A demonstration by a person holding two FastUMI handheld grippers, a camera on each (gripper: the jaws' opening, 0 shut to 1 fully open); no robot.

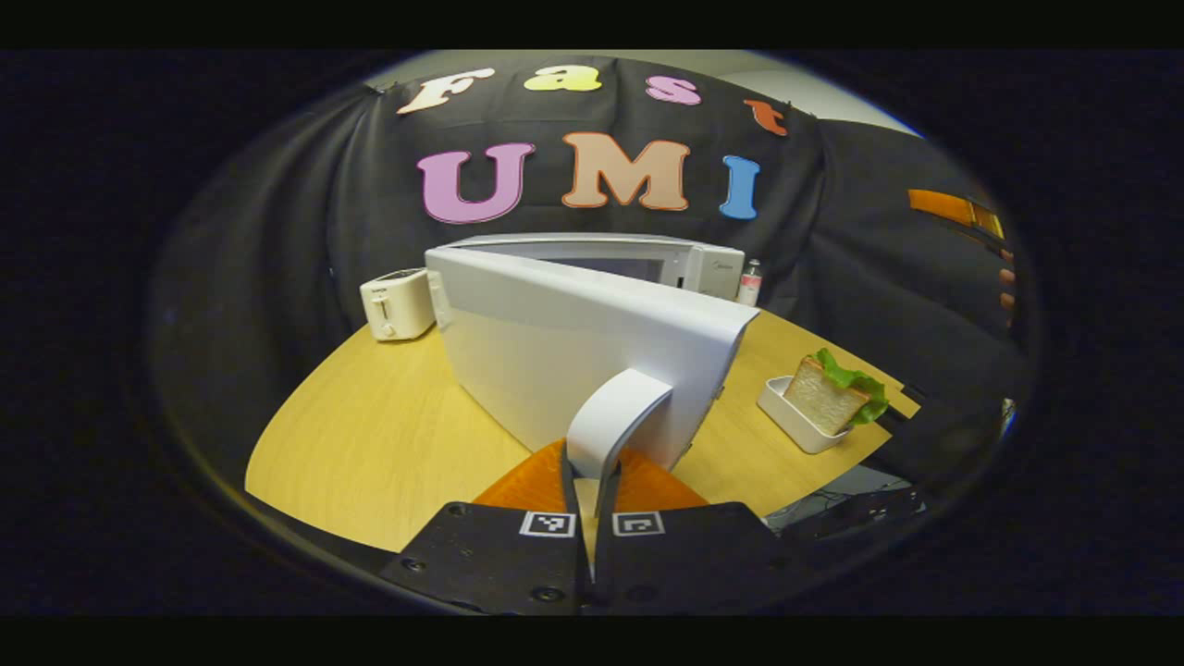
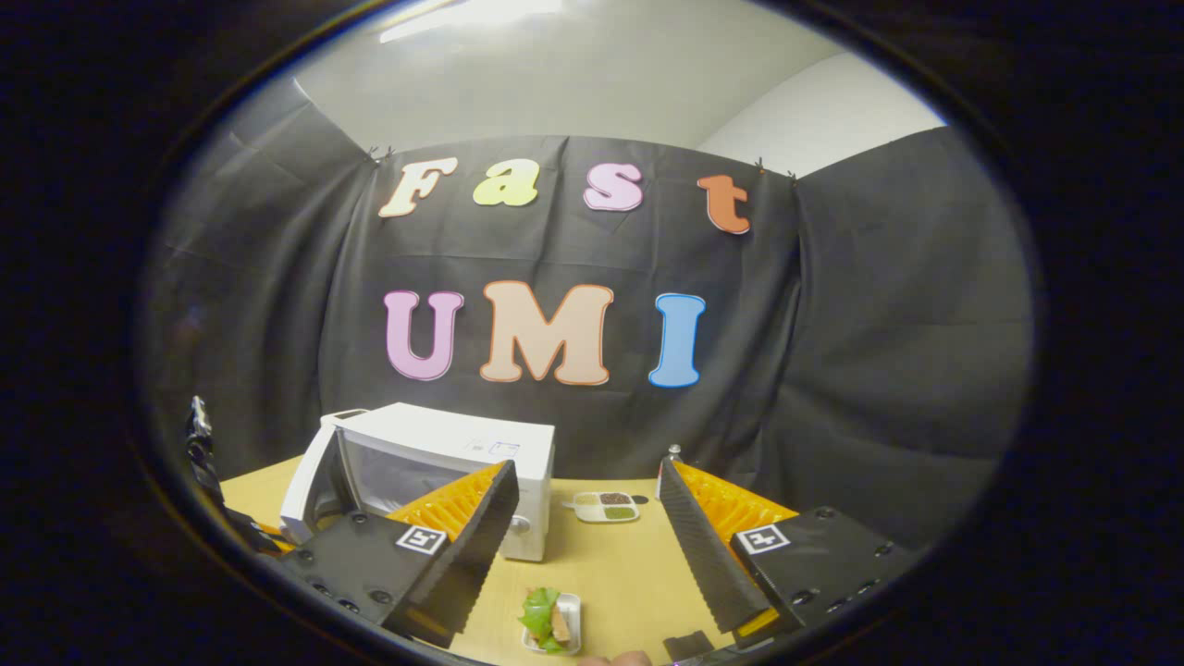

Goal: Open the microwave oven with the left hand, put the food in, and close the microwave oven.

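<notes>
On the wooden table (image 1: 370,444) the microwave oven (image 2: 444,462) stands with its door (image 1: 573,361) half open, so the left gripper (image 1: 589,499), clenched on the door handle (image 1: 615,416), should follow the hinge's arc wider, while the right gripper (image 2: 587,546), fingers spread and empty, waits above the sandwich (image 2: 548,618) in its white tray (image 2: 572,610).

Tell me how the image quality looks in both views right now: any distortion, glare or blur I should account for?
Left gripper view: fisheye bends the table edge; the microwave door and its handle are sharp and evenly lit. Right gripper view: a bright ceiling light glares at the top; the sandwich looks small but clear.
</notes>
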